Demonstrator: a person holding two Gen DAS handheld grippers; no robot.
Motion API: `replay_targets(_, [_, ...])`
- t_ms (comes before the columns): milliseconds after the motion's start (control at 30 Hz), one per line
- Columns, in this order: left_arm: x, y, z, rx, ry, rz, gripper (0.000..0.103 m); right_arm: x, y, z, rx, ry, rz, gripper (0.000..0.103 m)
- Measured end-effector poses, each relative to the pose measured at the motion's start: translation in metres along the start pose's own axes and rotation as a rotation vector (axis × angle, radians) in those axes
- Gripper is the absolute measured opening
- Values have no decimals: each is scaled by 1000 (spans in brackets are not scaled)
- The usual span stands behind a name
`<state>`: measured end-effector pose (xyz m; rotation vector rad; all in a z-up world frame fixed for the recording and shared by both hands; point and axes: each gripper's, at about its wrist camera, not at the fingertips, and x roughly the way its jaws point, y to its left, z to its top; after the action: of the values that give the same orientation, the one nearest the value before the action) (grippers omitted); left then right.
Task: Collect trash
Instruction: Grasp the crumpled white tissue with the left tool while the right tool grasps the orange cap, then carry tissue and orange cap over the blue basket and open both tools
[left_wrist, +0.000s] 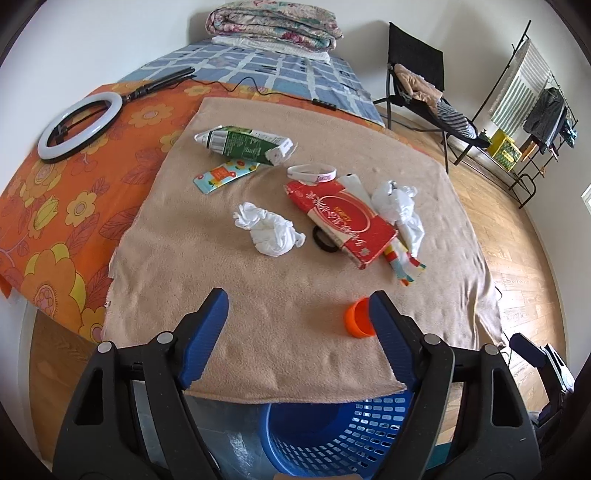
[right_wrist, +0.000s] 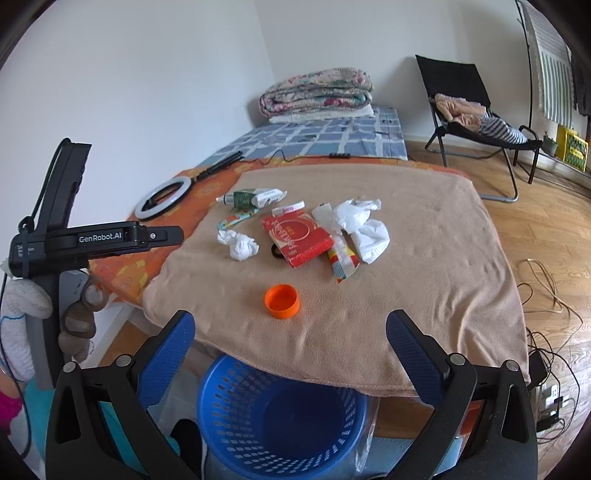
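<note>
Soft tan fleece blanket (right_wrist: 424, 258) covers a table strewn with trash: crumpled white tissue (right_wrist: 238, 244), a flat red carton (right_wrist: 297, 236), and a ribbed orange plastic cap (right_wrist: 282, 296) nearest the edge, above a perforated blue basket (right_wrist: 280, 410). Both the left gripper (left_wrist: 299, 306) and right gripper (right_wrist: 290, 332) hang released and empty. Probably best to start with the cap, pinching its rigid rim squarely so it cannot roll.
</note>
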<state>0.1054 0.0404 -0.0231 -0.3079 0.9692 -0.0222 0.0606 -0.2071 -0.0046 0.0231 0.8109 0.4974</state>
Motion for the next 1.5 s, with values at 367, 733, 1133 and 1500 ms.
replay_targets(367, [85, 26, 32, -94, 91, -19, 63, 109, 4, -1, -53, 150, 26, 101])
replay_targets(733, [132, 39, 48, -153, 160, -43, 45, 160, 17, -5, -131, 215, 30, 80])
replay_targets(1133, [125, 42, 43, -146, 138, -57, 27, 172, 16, -10, -157, 255, 7, 46])
replay_targets(1500, [85, 34, 29, -95, 91, -84, 27, 149, 20, -9, -153, 213, 22, 46])
